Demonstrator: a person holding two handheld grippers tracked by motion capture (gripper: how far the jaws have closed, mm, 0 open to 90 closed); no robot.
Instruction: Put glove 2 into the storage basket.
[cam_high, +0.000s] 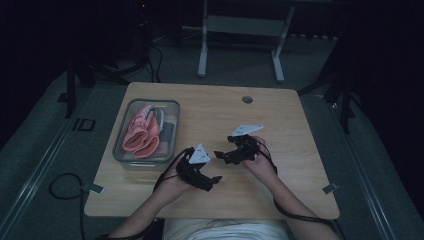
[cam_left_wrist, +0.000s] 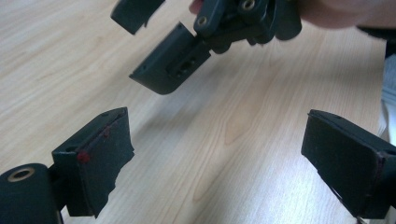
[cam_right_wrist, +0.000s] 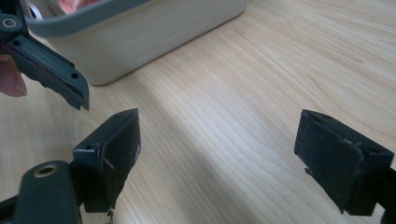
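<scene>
Pink cloth (cam_high: 141, 134) lies in the bin (cam_high: 172, 107) — both tools (cam_high: 216, 178) (cam_high: 218, 154) gape wide, empty.

the bin (cam_right_wrist: 140, 28) is cut off by the frame's top, its pink contents (cam_right_wrist: 77, 4) barely showing.

Both grippers (cam_high: 216, 166), jaws wide apart

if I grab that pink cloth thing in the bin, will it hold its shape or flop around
Probably floppy: the pink cloth lies crumpled in soft folds inside the clear plastic bin. It likely weighs little, so the bin shouldn't shift much. It may drape or snag on the rim.
</scene>
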